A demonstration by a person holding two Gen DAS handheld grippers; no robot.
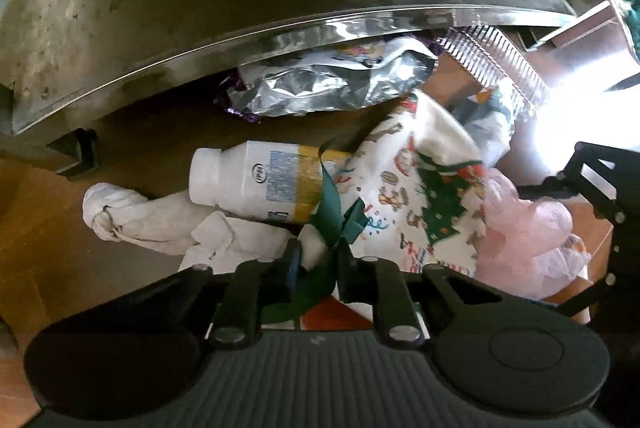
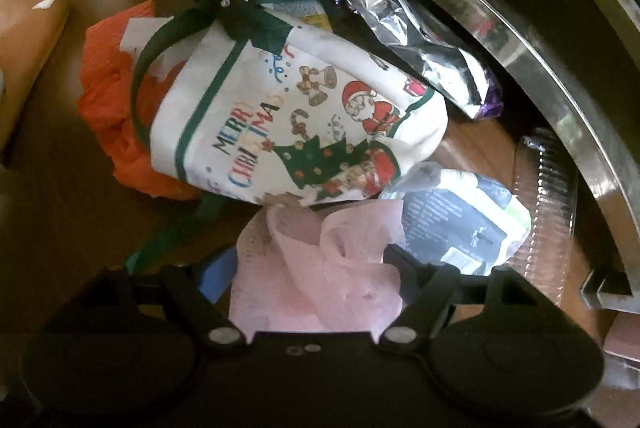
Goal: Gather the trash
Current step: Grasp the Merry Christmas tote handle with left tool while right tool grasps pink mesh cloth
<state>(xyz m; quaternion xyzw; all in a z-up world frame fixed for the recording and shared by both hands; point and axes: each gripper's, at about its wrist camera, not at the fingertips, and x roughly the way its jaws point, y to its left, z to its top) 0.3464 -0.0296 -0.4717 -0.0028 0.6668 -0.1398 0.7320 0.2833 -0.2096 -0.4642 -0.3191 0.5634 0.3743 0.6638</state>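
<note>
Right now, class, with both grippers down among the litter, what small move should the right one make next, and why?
Probably close the right gripper on the pink tissue. The tissue already lies between its open fingers, while the left gripper grips the green handle of the Christmas bag, seemingly ready to take it.

Glossy foil wrapper (image 2: 416,39), seemingly cloth bag (image 2: 304,115).

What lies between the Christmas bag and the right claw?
Crumpled pink tissue fills that stretch, reaching from the right claw up to the Christmas bag; seen in the right wrist view.
</note>
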